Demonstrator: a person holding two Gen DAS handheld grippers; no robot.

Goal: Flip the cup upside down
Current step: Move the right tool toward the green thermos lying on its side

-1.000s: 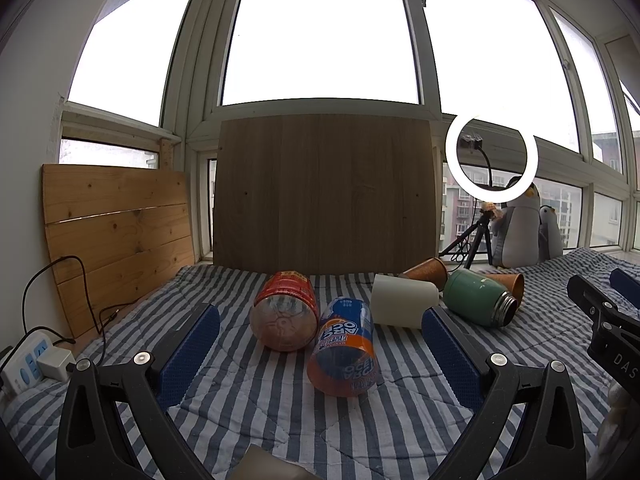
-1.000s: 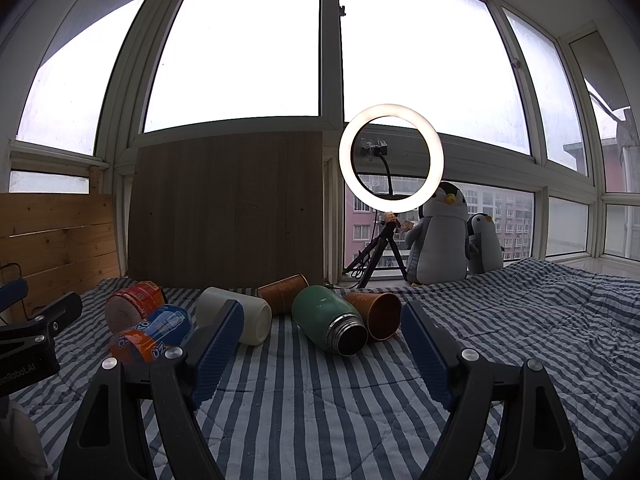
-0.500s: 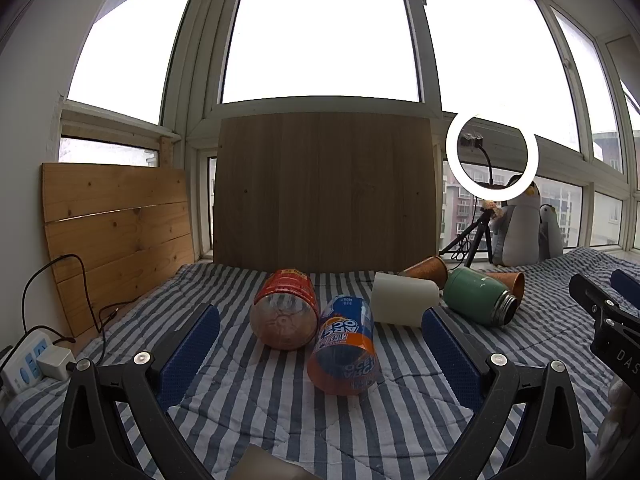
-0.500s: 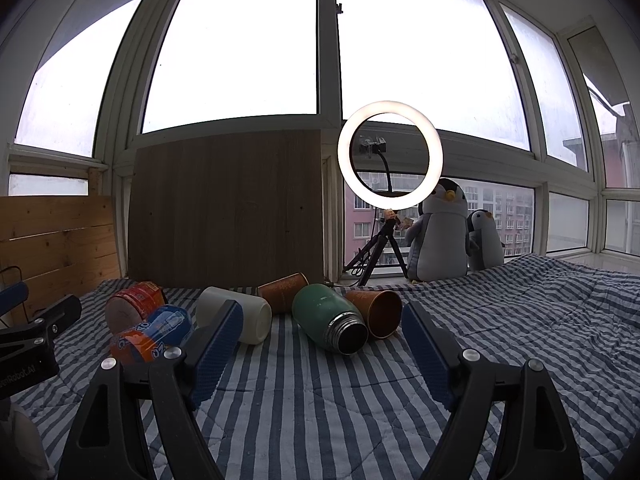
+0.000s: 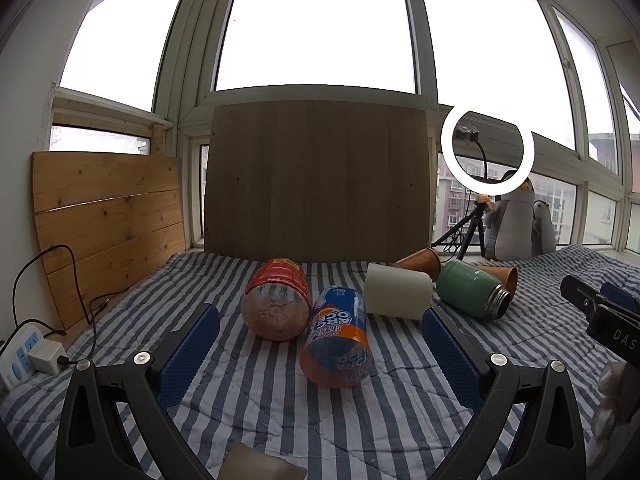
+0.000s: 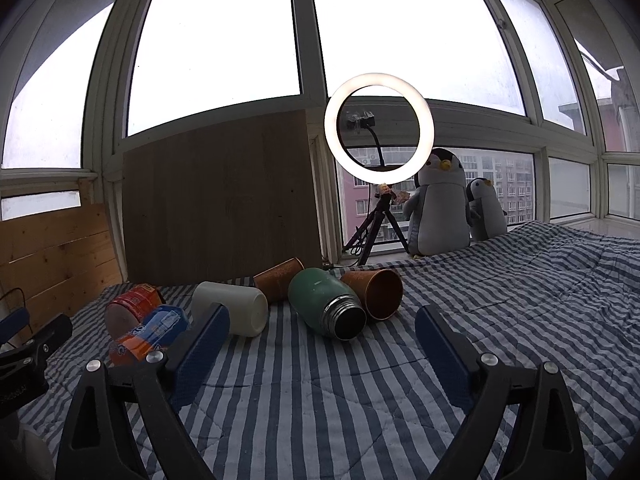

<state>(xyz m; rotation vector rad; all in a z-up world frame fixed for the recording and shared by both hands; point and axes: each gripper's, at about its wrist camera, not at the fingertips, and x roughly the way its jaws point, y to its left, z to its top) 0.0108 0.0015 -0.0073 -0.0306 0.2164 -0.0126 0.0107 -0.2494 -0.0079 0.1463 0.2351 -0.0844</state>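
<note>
- We see a big bed with a striped cover, and all the things lie on their sides near the wood board at the back.
- Our left gripper hangs low over the bed with its fingers wide apart and nothing between them.
- Our right gripper hangs the same way, its fingers wide apart and holding nothing.
- The red bottle and the blue bottle lie right ahead of the left gripper, touching each other.
- The white cup lies on its side just past the left finger of the right gripper.
- The green flask lies beside it, with its dark mouth turned toward us.
- The brown cup is the one we think we may flip. It lies on its side, touching the flask, with its open end toward us and to the right.
- It sits ahead of the right gripper, so we think that hand is nearer.
- Another brown cup lies behind, close to the board.
- There is lots of open bed to the right for turning a cup over.
</note>
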